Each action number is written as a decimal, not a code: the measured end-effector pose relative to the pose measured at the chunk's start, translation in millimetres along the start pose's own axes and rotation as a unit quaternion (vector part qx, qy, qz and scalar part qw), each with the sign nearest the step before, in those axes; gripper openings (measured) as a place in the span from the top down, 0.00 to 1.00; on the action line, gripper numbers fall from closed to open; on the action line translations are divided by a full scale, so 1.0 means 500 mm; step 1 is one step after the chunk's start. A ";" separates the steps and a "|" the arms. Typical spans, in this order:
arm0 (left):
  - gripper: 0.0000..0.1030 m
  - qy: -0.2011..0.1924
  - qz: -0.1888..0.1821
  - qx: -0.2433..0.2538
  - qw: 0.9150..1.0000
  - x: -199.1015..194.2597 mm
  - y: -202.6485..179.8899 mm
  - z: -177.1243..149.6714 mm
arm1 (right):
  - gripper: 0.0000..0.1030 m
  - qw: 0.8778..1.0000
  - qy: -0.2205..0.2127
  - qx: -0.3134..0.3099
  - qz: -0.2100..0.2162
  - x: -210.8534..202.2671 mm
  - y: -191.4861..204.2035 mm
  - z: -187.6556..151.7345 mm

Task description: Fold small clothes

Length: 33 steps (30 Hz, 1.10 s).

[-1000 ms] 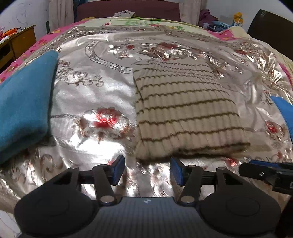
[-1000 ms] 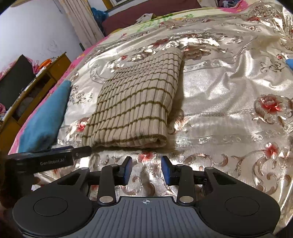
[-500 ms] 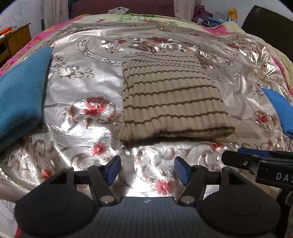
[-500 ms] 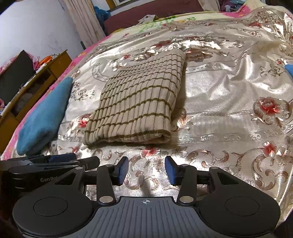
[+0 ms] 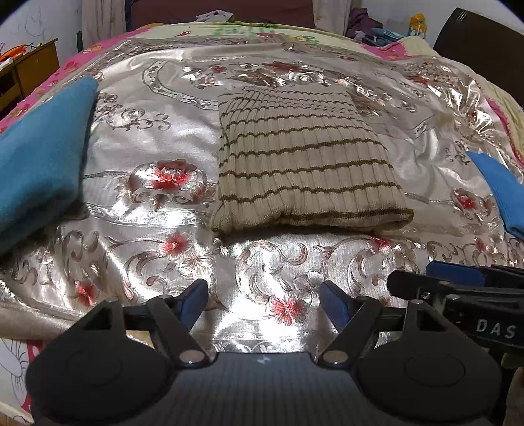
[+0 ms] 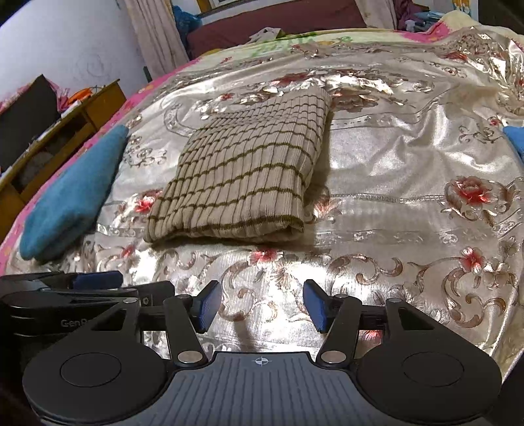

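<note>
My left gripper (image 5: pixel 263 303) and right gripper (image 6: pixel 258 306) are both opening, nothing between them. Only the right view shows the wooden desk (image 6: pixel 70 129) clearly beside the folded sweater (image 6: pixel 244 178).

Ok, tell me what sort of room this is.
Most likely a bedroom in a home. The folded striped sweater lies on a bed under a shiny floral bedspread, with a dark headboard, curtains and a wooden side cabinet around it.

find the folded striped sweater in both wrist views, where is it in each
Left wrist: striped sweater lies centre, slightly right, on the silver bedspread.
Right wrist: striped sweater lies left of centre, slanting up to the right.
Shared landmark: the teal folded cloth lies left of it in both.
</note>
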<state>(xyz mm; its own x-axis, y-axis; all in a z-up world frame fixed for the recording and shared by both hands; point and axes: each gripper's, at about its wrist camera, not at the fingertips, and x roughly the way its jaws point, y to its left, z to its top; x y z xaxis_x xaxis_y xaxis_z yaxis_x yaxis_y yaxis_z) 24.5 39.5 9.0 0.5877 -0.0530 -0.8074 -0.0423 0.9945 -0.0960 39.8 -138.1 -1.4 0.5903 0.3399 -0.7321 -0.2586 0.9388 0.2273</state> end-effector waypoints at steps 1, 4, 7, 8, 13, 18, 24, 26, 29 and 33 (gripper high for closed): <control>0.20 0.000 0.000 0.001 1.000 -0.001 -0.001 -0.001 | 0.44 1.000 -0.001 -0.004 -0.005 0.000 0.002 -0.002; 0.16 0.000 0.006 0.004 1.000 -0.001 -0.006 -0.004 | 0.43 1.000 -0.001 -0.007 -0.011 0.001 0.001 -0.005; 0.16 0.004 0.013 0.008 1.000 0.000 -0.010 -0.005 | 0.42 1.000 0.003 -0.004 -0.014 0.004 -0.001 -0.009; 0.16 0.006 0.014 0.008 1.000 0.001 -0.010 -0.005 | 0.42 1.000 0.004 -0.003 -0.015 0.005 -0.001 -0.011; 0.16 0.009 0.013 0.004 1.000 0.003 -0.008 -0.006 | 0.40 1.000 0.006 -0.001 -0.018 0.006 -0.002 -0.012; 0.16 0.015 0.014 0.002 1.000 0.006 -0.008 -0.008 | 0.39 1.000 0.008 -0.001 -0.021 0.008 -0.002 -0.014; 0.16 0.022 0.009 -0.006 1.000 0.008 -0.005 -0.007 | 0.39 1.000 0.007 0.003 -0.020 0.007 -0.005 -0.016; 0.15 0.021 0.008 -0.009 1.000 0.006 -0.003 -0.007 | 0.39 1.000 0.007 0.004 -0.020 0.007 -0.006 -0.015; 0.14 0.020 0.002 -0.017 1.000 0.004 0.001 -0.007 | 0.38 1.000 0.007 0.007 -0.021 0.007 -0.008 -0.016; 0.02 0.014 -0.012 -0.033 0.999 -0.001 0.010 -0.007 | 0.38 1.000 0.005 0.011 -0.024 0.006 -0.010 -0.018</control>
<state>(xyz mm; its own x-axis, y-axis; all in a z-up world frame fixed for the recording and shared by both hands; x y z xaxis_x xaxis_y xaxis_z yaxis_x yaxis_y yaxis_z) 21.1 44.2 6.8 0.5662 -0.0803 -0.8204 -0.0823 0.9848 -0.1532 35.9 -142.2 -10.7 0.5932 0.2947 -0.7492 -0.2132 0.9549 0.2069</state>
